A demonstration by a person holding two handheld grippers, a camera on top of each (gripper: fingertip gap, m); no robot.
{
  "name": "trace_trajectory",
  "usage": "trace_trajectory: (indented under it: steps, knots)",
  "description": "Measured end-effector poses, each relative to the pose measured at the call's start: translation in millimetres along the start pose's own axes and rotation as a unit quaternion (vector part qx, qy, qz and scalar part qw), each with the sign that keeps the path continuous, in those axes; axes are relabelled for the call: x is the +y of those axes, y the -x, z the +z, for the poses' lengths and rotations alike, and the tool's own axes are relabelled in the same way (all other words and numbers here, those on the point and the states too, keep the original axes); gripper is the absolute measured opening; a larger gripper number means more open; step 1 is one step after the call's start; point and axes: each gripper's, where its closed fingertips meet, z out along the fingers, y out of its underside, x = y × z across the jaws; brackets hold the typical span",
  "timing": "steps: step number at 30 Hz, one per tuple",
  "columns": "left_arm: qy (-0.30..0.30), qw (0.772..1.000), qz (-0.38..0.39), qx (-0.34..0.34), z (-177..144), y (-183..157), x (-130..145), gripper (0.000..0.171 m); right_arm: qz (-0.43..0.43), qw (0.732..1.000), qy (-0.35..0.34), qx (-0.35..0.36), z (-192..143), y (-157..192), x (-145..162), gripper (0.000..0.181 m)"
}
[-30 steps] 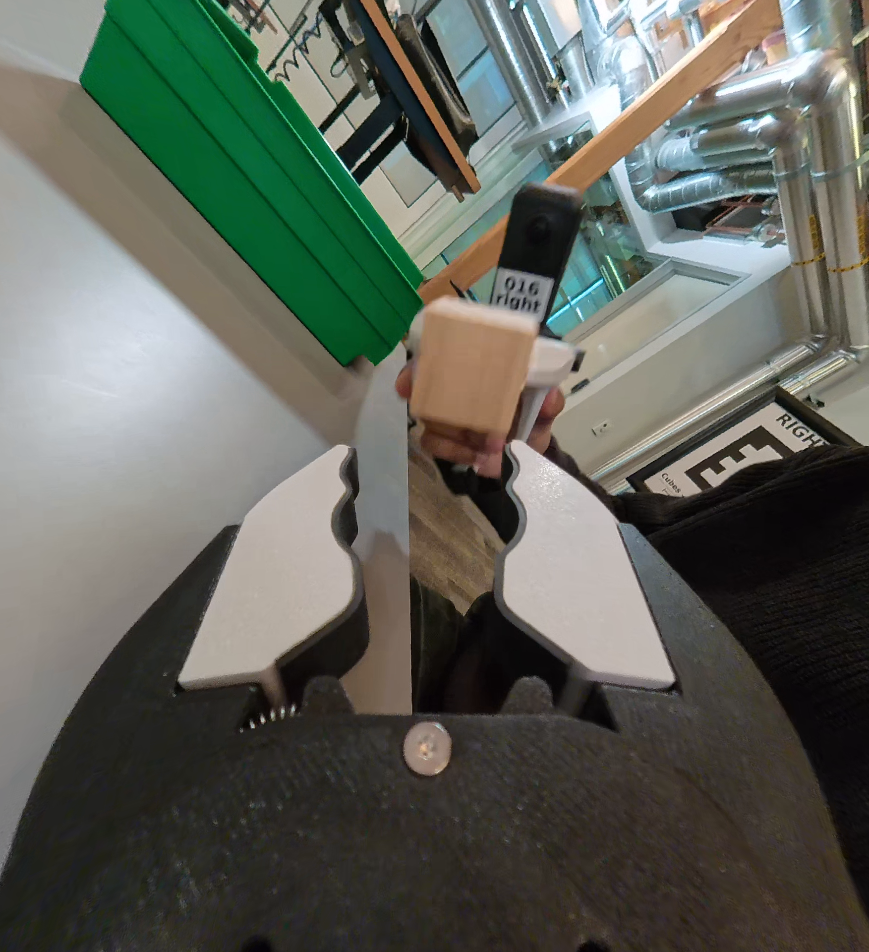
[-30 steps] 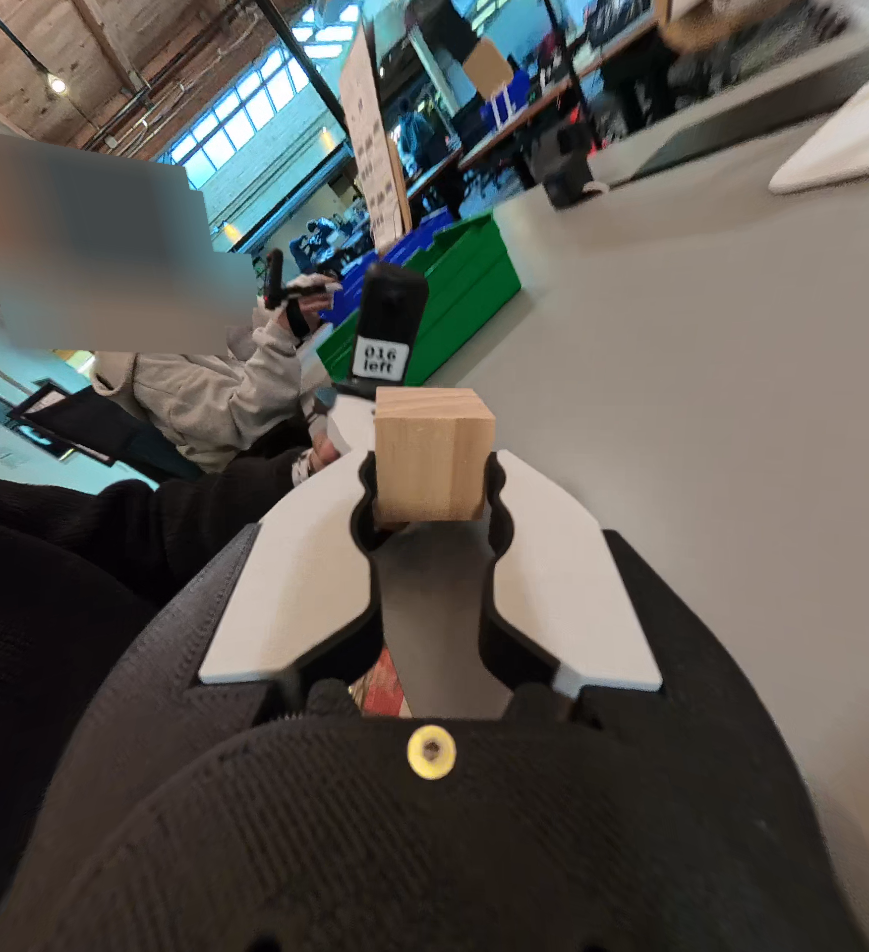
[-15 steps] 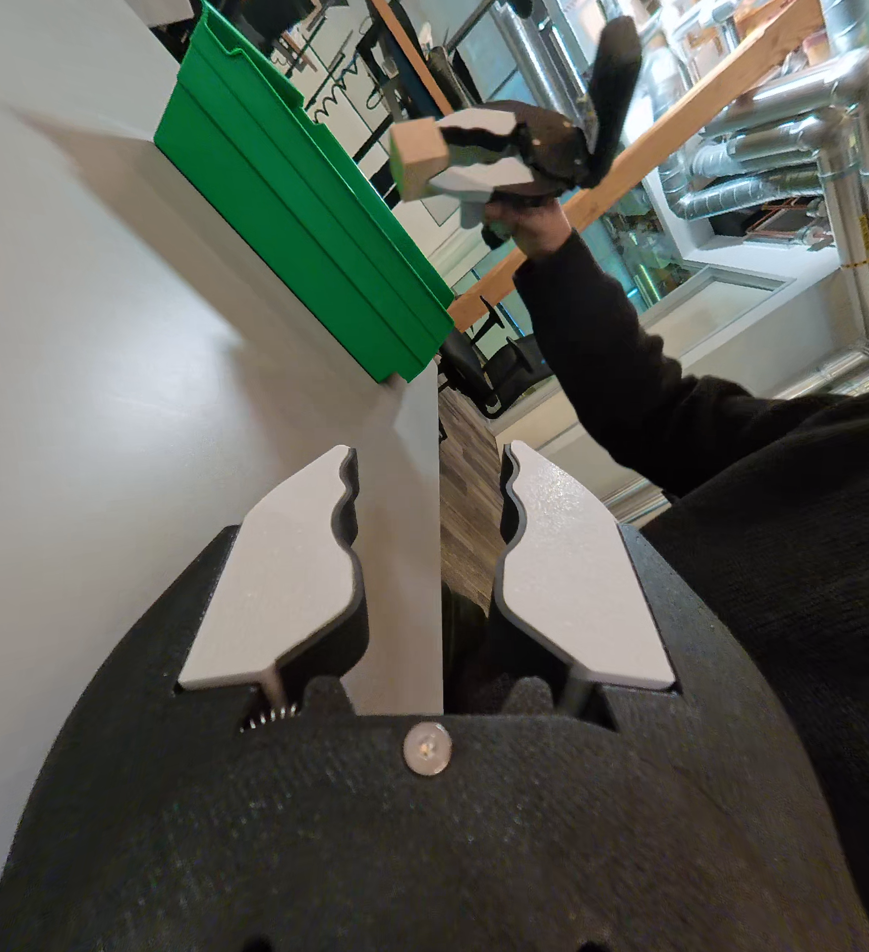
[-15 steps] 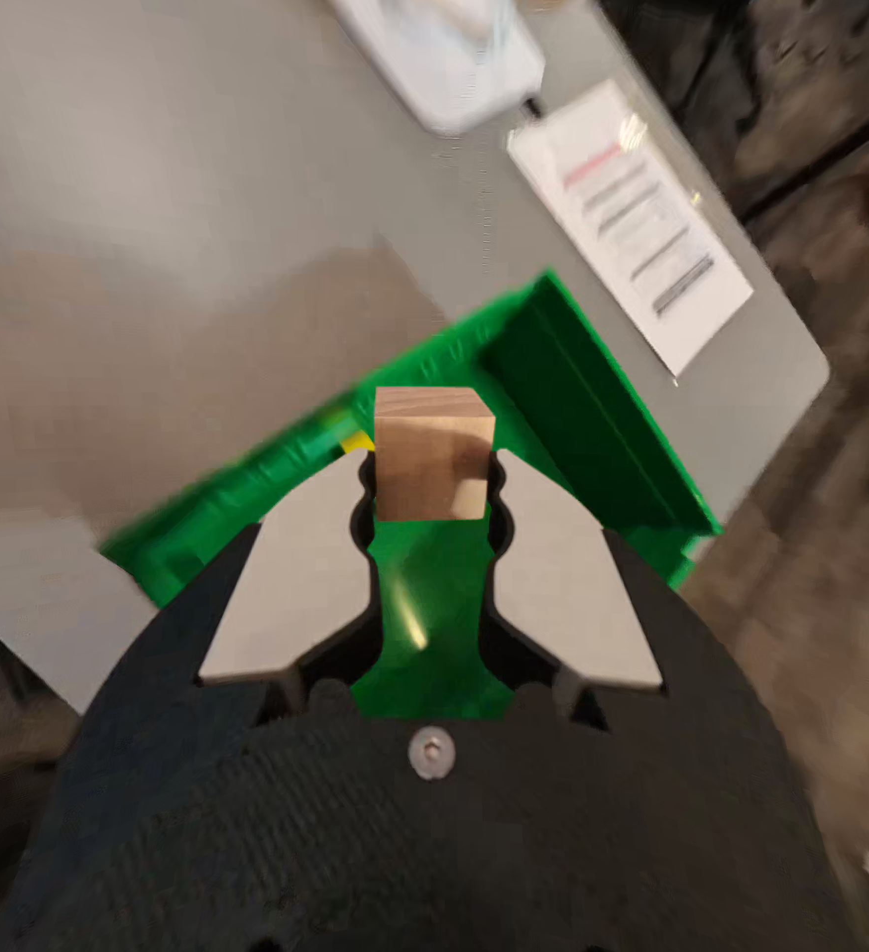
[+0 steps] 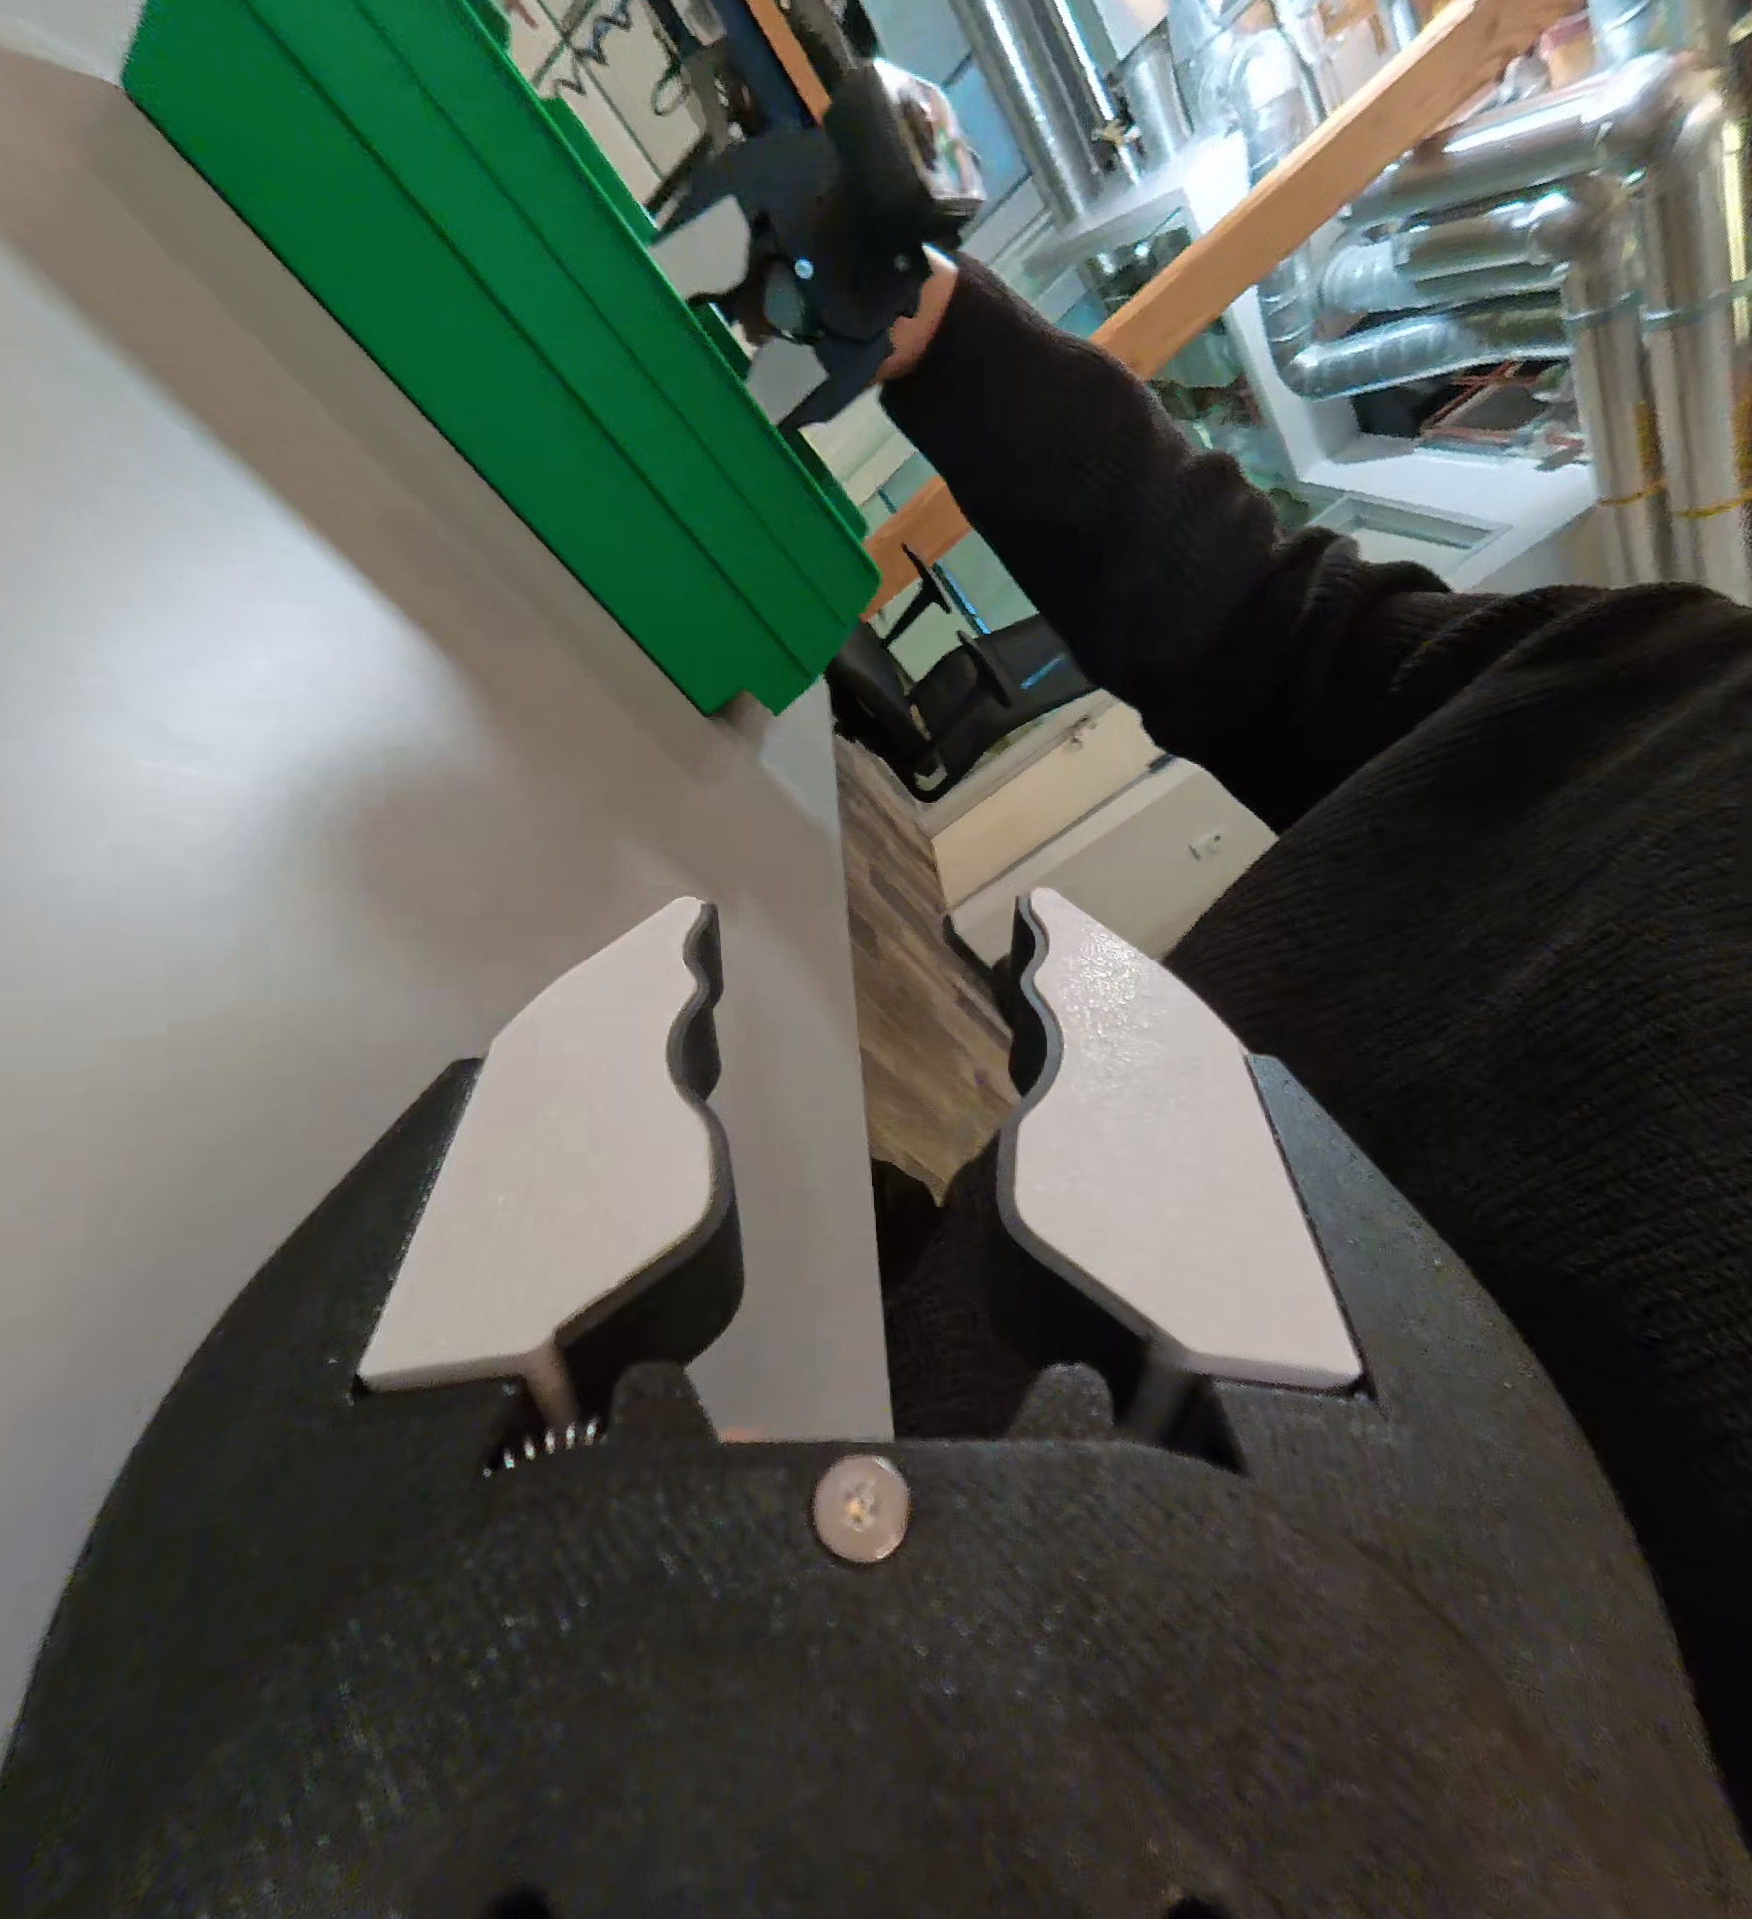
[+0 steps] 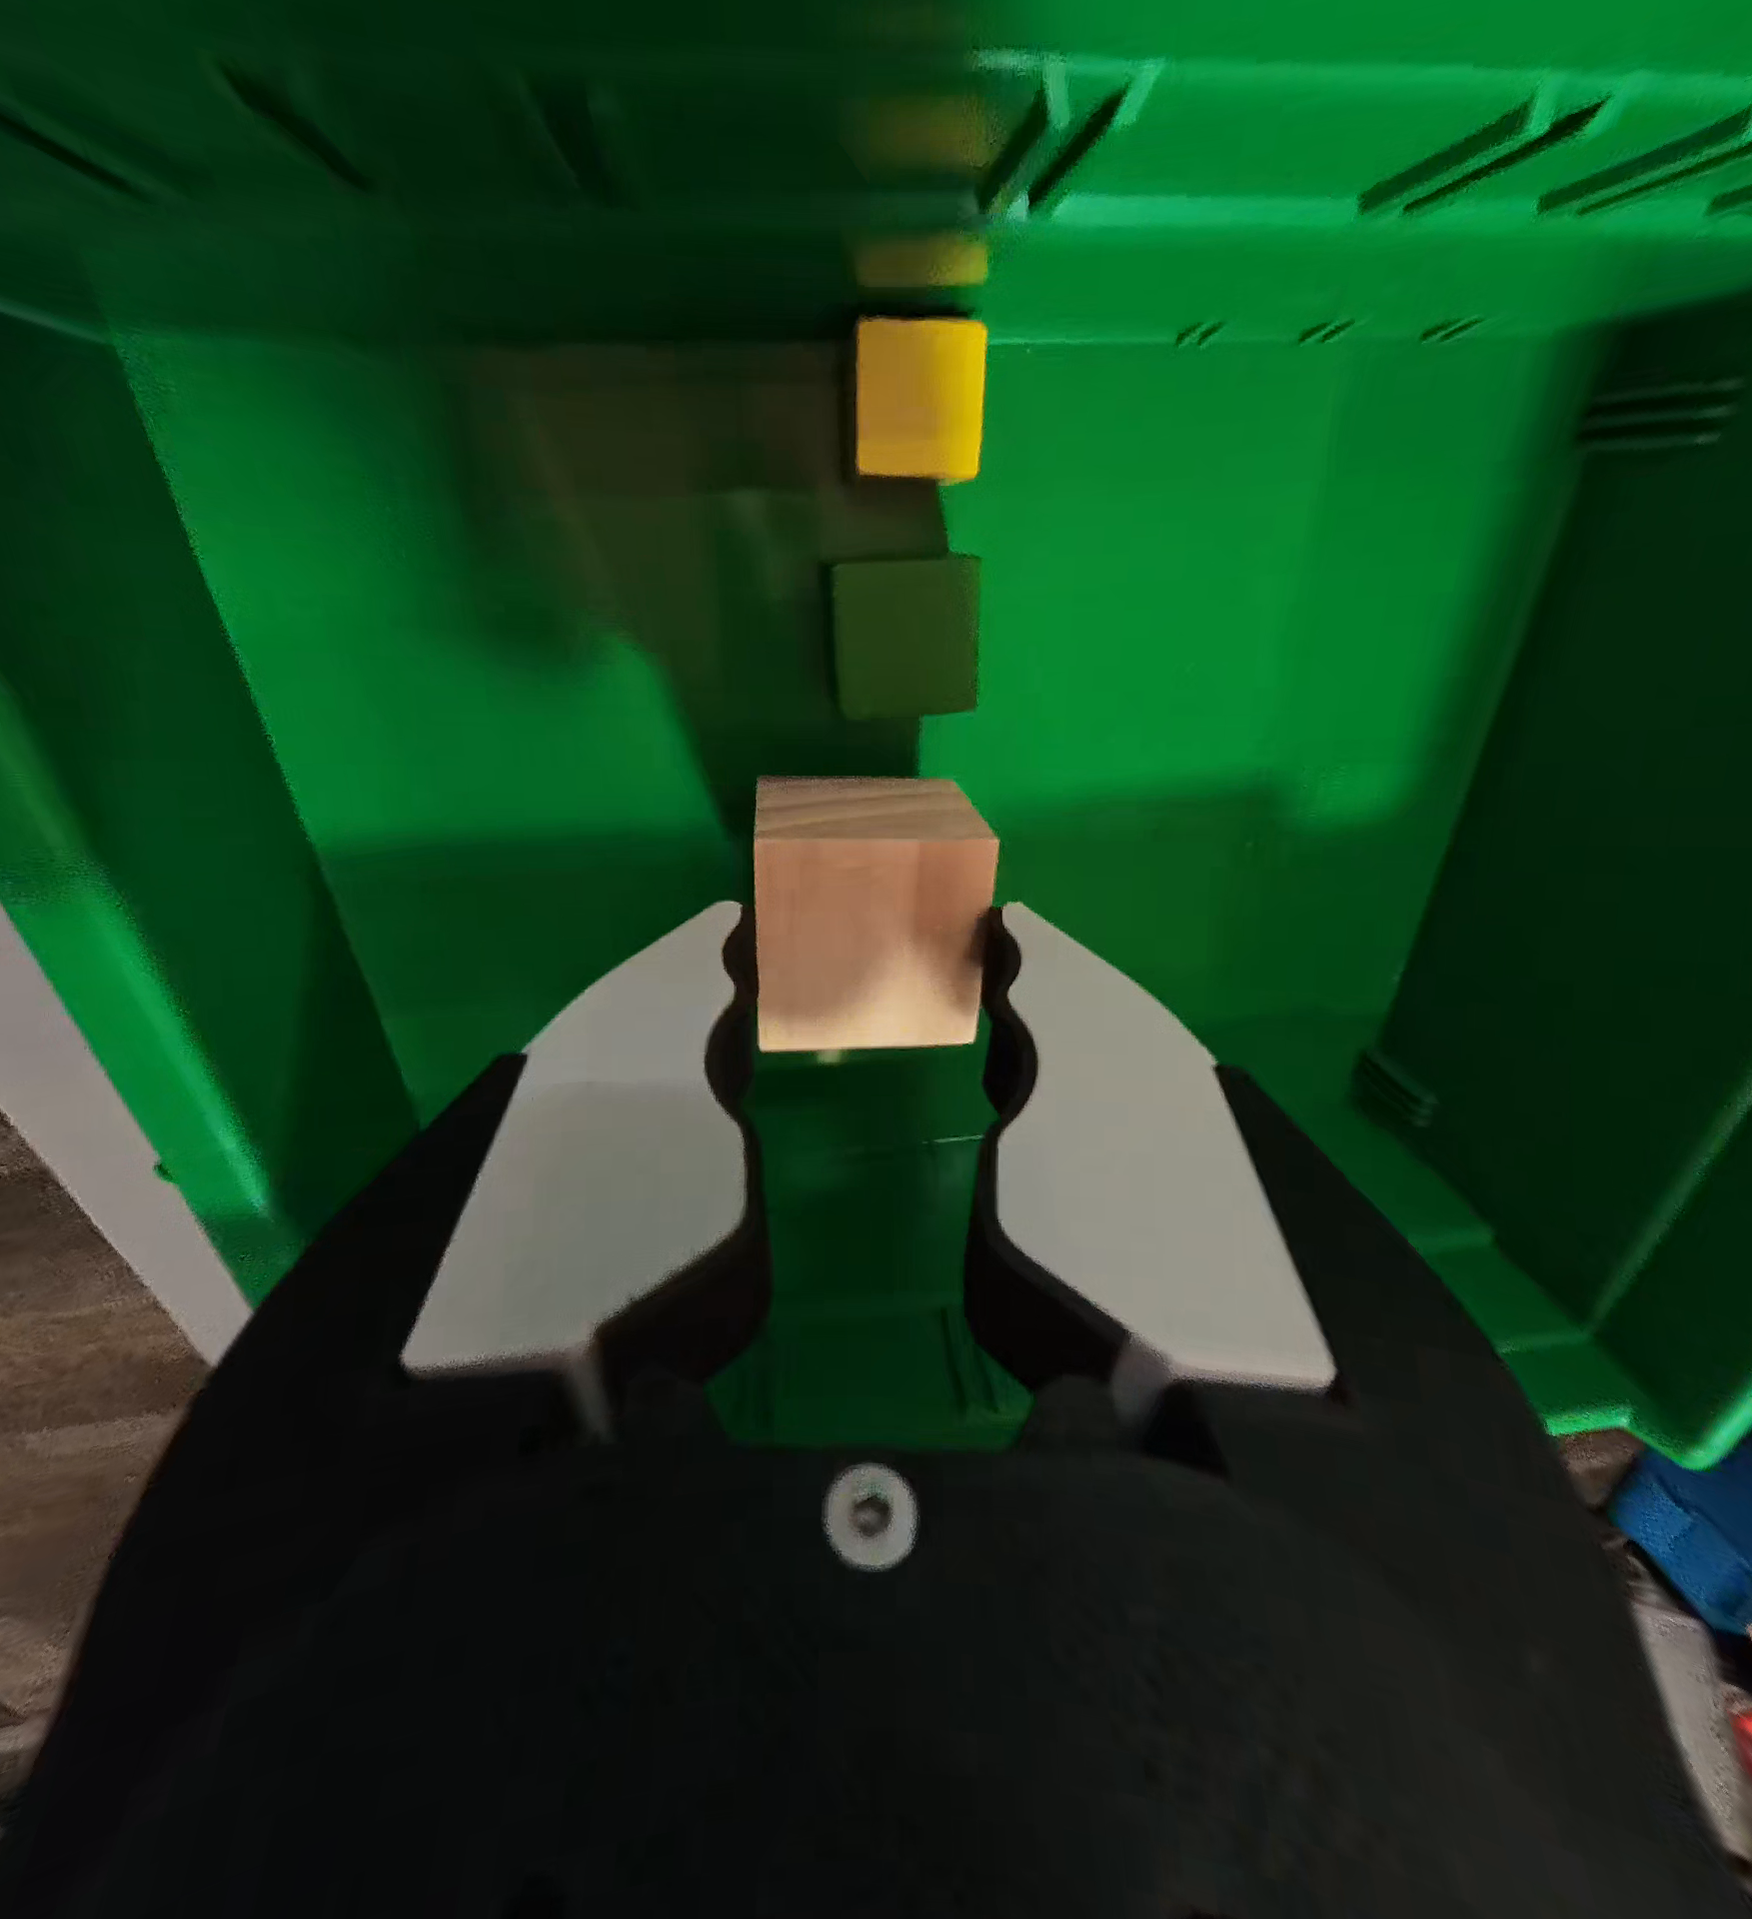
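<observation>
Held between the fingers of the right gripper (image 6: 866, 914) is a plain wooden block (image 6: 871, 914), squeezed on both sides above the inside of a green bin (image 6: 1266, 623). Ahead of it, a dark green block (image 6: 905, 636) and a yellow block (image 6: 919, 399) are seen on the bin floor. Nothing is held by the left gripper (image 5: 863, 919); its fingers are spread apart over the grey table's (image 5: 176, 831) edge, with the bin ahead.

I have swung my right gripper (image 6: 866, 919) from table level down over the bin (image 6: 1266, 727). Its block (image 6: 871, 914) now hangs inside, above two cubes.
</observation>
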Motion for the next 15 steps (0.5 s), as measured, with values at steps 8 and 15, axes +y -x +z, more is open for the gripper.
trace_trajectory:
  steps: [8,15]
  knots:
    - [-0.017,0.999,-0.037,0.030,-2,0,-6,0.052,-0.017,1.000,0.009,-0.009,12,-8,5,0.043]
    - [-0.014,0.998,-0.043,0.033,-2,1,-5,0.051,-0.016,1.000,0.003,-0.001,12,-9,9,0.043]
